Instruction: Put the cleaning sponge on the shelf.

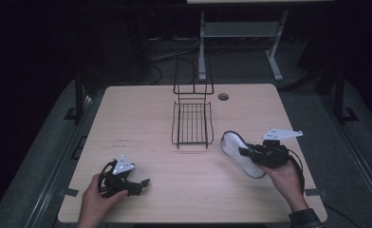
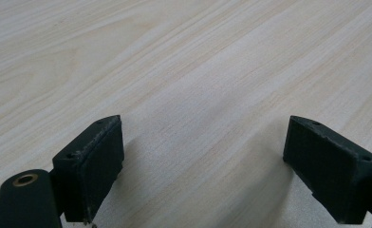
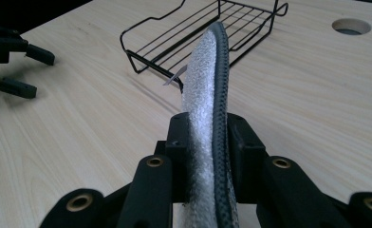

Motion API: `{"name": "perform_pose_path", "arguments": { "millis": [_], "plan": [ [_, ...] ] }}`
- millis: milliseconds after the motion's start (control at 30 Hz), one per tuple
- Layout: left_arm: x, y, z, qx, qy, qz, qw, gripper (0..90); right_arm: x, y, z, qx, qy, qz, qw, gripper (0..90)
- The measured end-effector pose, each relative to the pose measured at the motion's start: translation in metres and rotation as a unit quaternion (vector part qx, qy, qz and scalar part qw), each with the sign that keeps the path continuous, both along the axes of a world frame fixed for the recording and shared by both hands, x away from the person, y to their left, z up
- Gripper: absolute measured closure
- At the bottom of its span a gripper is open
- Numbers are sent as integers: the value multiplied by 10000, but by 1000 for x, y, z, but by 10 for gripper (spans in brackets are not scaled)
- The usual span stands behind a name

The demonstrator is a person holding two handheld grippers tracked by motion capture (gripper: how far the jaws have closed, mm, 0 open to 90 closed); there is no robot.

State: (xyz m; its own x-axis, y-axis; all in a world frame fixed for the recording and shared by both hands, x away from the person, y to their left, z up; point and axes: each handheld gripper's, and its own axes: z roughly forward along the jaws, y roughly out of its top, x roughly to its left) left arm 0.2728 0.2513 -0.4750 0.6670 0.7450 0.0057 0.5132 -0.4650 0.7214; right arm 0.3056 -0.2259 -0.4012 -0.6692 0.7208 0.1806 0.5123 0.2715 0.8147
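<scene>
Presently, the flat oval pad with a white foam face and a dark stitched rim point(image 1: 238, 154) sits right of centre in the high view, raised off the light wooden table point(image 1: 141, 118) and tilted on edge. In the right gripper view the same pad point(image 3: 208, 85) stands edgewise up the middle of the frame, white foam to the left, dark rim to the right. The right gripper point(image 1: 255, 153) is clamped on it: both black jaws press flat against its two faces, set narrow with the pad's thickness between them. The person's right hand point(image 1: 283, 178) comes in from the lower right.

Just to the upper left of the pad in the high view lies the black wire rack point(image 1: 191, 124), a shallow basket with an upright back frame, standing on the table near the centre; pad and rack are near, not touching. A round cable hole point(image 1: 223, 96) is at the table's far edge.

The left gripper point(image 1: 139, 185) rests low at the lower left, well apart from the pad, held by the left hand point(image 1: 96, 202). Its jaws stand wide with only bare tabletop point(image 2: 184, 71) between them.
</scene>
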Motion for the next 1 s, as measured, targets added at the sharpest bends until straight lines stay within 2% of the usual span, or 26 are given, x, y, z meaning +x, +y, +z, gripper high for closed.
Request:
{"name": "perform_pose_path", "arguments": {
  "millis": [333, 1000],
  "plan": [
    [0, 0, 0, -11, -2, 9, 10000, 124, 13, 10, 11, 55, -148, 95, 9998, 731],
    [0, 0, 0, -4, -9, 5, 10000, 124, 38, 32, 26, 195, -248, 226, 9992, 731]
  ]
}}
